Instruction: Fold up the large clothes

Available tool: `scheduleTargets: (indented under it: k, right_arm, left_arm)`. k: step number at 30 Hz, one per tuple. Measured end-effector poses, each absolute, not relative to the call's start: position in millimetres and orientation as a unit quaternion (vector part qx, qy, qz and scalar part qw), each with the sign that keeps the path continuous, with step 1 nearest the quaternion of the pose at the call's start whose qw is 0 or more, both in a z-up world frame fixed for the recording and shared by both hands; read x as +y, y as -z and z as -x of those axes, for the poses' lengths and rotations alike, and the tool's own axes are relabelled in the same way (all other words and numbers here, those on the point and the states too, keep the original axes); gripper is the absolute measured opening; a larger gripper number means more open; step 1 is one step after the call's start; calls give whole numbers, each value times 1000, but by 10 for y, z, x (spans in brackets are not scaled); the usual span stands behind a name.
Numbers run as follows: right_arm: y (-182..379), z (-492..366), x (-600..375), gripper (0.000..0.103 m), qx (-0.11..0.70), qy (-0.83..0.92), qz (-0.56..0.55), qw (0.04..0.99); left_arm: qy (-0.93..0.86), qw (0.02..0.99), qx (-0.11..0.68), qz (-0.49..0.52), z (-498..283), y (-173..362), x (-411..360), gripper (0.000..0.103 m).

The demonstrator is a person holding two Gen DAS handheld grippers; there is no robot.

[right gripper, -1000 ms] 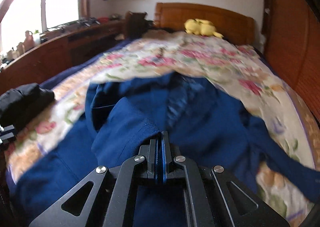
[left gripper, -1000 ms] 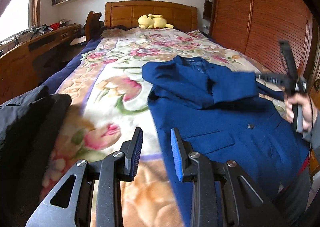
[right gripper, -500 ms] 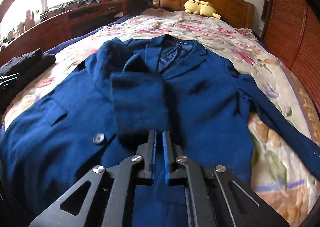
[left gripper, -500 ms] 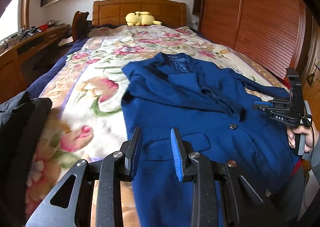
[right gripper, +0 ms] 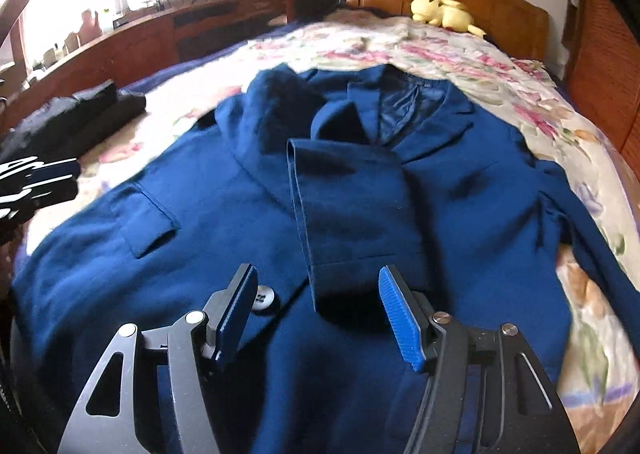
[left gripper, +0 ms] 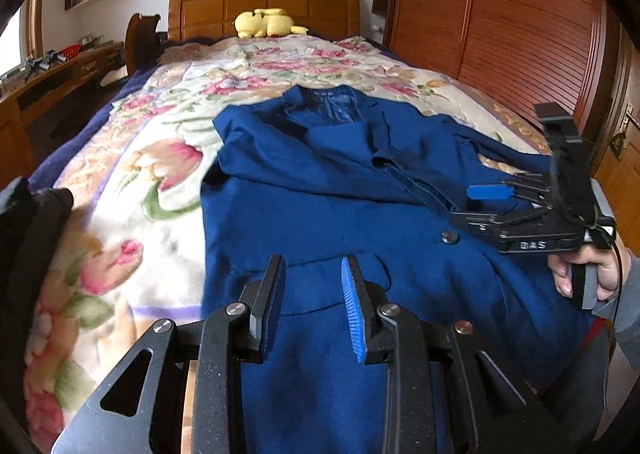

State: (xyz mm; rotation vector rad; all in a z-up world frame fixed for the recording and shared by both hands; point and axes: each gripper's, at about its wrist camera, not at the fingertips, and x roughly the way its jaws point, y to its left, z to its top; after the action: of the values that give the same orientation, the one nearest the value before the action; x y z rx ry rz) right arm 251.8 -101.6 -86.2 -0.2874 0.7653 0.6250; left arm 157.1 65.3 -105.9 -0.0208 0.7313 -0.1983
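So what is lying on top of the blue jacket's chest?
One sleeve lies folded across the blue jacket, cuff toward the camera. What the sleeve covers cannot be seen.

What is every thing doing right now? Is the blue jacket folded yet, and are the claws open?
Blue jacket: spread front-up on the bed, not folded up yet.
Left sleeve: folded across the chest, let go.
Right sleeve: lying out to the side.
Left claw: open, empty, over the jacket's hem.
Right claw: open, empty.
Black clothes: piled at the bed's edge.
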Motion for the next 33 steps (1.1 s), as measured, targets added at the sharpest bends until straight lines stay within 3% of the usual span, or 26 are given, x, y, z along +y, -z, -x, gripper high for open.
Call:
scheduleTargets:
  k: [3, 4, 5, 6, 9, 23, 29, 33]
  right_arm:
    - [952, -2635, -950, 64, 383, -285, 155, 865]
    - [976, -2658, -943, 59, 385, -279, 163, 865]
    - [991, -2678, -958, 36, 384, -273, 170, 865]
    - [998, -2696, -985, 19, 384, -267, 173, 867]
    - [913, -2744, -1159, 5, 383, -280, 132, 871]
    - [439, -2226, -2185, 3, 322, -228, -35, 918]
    - [460, -1824, -2405, 3, 344, -219, -55, 912]
    - [457, -1654, -2356, 3, 341, -212, -10, 916]
  left_arm:
    - [91, 927, 364, 3, -1595, 1143, 607, 30]
    - [92, 926, 365, 3, -1594, 1161, 599, 30]
    - [93, 926, 367, 5, -1591, 1179, 595, 30]
    - [94, 925, 368, 6, -1591, 1188, 595, 30]
    - [95, 924, 371, 5, -1594, 1206, 591, 30]
    - [99, 928, 358, -2, -1486, 1075, 503, 30]
    - [107, 930, 352, -5, -1416, 1013, 430, 30]
    - [111, 931, 348, -10, -1379, 983, 366, 30]
